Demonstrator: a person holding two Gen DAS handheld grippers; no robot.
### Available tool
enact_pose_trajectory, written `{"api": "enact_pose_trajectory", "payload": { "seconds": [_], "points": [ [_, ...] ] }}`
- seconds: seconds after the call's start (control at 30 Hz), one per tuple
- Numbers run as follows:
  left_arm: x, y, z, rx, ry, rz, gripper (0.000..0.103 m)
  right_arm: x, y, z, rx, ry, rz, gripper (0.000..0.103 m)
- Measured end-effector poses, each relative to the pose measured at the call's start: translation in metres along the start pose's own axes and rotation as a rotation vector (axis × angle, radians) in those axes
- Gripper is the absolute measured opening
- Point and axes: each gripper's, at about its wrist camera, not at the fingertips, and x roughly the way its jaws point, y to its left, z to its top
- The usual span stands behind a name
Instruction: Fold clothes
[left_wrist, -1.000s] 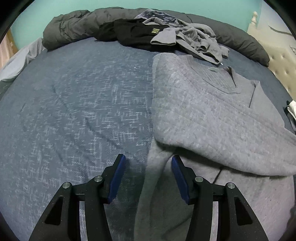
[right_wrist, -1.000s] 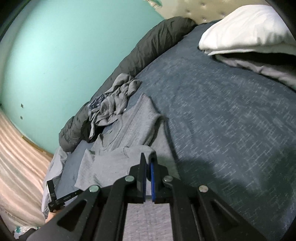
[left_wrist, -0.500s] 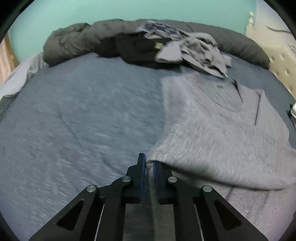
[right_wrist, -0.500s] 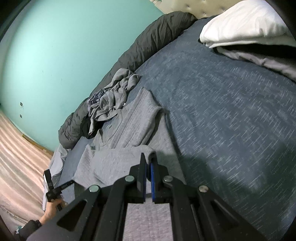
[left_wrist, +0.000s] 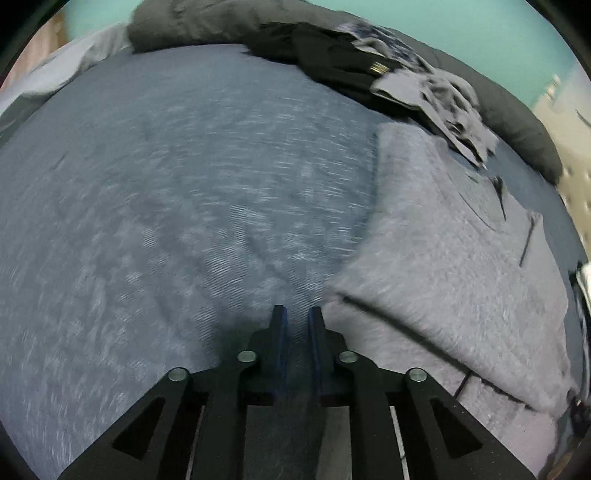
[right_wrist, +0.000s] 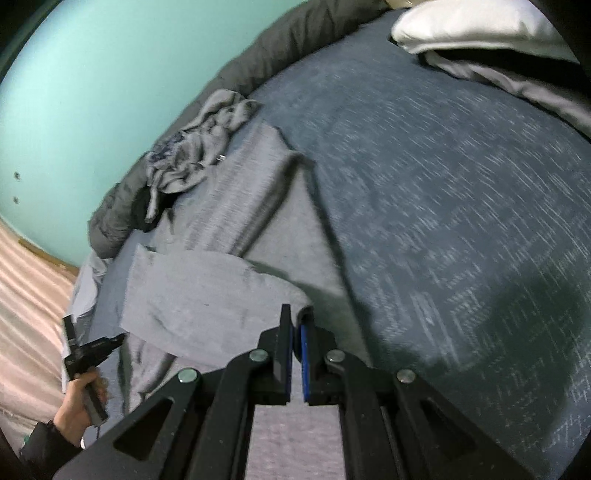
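Shifted left off sweater (left_wrist: 461, 258): left hand-held gripper (left_wrist: 295, 314) narrow, opening, empty. Right hand-held gripper (right_wrist: 296, 323) pinching hem; risks lopsided fold.

a home bedroom: a made bed (right_wrist: 443, 192), white pillow (right_wrist: 476, 26), tufted headboard (left_wrist: 576, 155), teal wall (right_wrist: 92, 92).

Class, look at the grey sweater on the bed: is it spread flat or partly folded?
Partly folded. The grey sweater has one part doubled over onto itself, and the right gripper pinches its edge.
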Motion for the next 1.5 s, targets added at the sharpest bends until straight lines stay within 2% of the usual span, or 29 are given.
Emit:
{"api": "enact_pose_trajectory", "payload": {
  "seconds": [0.07,0.2,0.27,0.33,0.4,0.5,0.57,0.63,0.67,0.73,0.77,0.8,0.97,1.2,1.23,1.27,1.3,1.33,1.4,1.5],
  "points": [
    [-0.009,0.005,0.000,-0.008,-0.022,0.016,0.018,-0.001,-0.004,0.001,0.017,-0.004,-0.043,0.006],
    [-0.018,-0.009,0.006,0.074,-0.059,0.026,0.026,-0.010,-0.014,0.004,0.061,-0.037,-0.100,0.006],
    [-0.019,-0.018,0.010,0.107,-0.063,0.018,0.027,-0.021,-0.015,0.007,0.079,-0.084,-0.051,0.006],
    [-0.019,-0.026,0.016,0.122,-0.067,0.002,0.028,-0.022,-0.010,0.008,0.064,-0.089,-0.004,0.006],
    [-0.019,-0.032,0.022,0.128,-0.072,-0.005,0.031,-0.016,-0.003,0.007,0.032,-0.059,0.033,0.006],
    [-0.014,-0.043,0.039,0.132,-0.063,-0.030,0.042,0.004,0.002,0.002,0.011,0.017,0.047,0.007],
    [-0.011,-0.052,0.050,0.156,-0.064,-0.022,0.043,0.012,0.000,0.001,0.021,0.047,0.038,0.007],
    [-0.006,-0.062,0.063,0.179,-0.056,-0.023,0.046,0.012,0.001,0.004,0.018,0.036,0.022,0.008],
    [-0.003,-0.065,0.068,0.183,-0.053,-0.028,0.047,0.009,0.003,0.007,0.014,0.023,0.007,0.012],
    [0.005,-0.071,0.082,0.174,-0.043,-0.044,0.049,0.000,0.005,0.014,0.004,-0.028,-0.003,0.028],
    [0.008,-0.073,0.087,0.165,-0.040,-0.054,0.049,-0.004,0.005,0.018,0.006,-0.047,-0.002,0.045],
    [0.012,-0.076,0.093,0.157,-0.036,-0.063,0.050,-0.007,0.005,0.022,0.009,-0.064,0.001,0.049],
    [0.042,-0.089,0.121,0.155,-0.008,-0.061,0.052,0.000,0.005,0.029,-0.003,-0.081,0.023,0.049],
    [0.086,-0.088,0.145,0.117,0.034,-0.088,0.052,0.009,0.002,0.033,0.002,-0.080,0.038,0.049],
    [0.090,-0.087,0.146,0.111,0.037,-0.099,0.049,0.009,0.001,0.034,0.004,-0.080,0.039,0.049],
    [0.094,-0.086,0.148,0.104,0.040,-0.109,0.042,0.010,0.002,0.034,0.003,-0.079,0.042,0.049],
    [0.097,-0.085,0.149,0.100,0.046,-0.123,0.020,0.012,0.003,0.034,0.001,-0.078,0.044,0.049],
    [0.097,-0.084,0.149,0.095,0.041,-0.130,0.012,0.013,0.004,0.035,-0.003,-0.076,0.045,0.049],
    [0.095,-0.080,0.151,0.080,0.022,-0.138,0.006,0.016,0.005,0.035,-0.009,-0.072,0.051,0.049],
    [0.090,-0.072,0.154,0.049,-0.013,-0.123,0.005,0.021,0.006,0.033,-0.015,-0.063,0.056,0.049]
  ]
}}
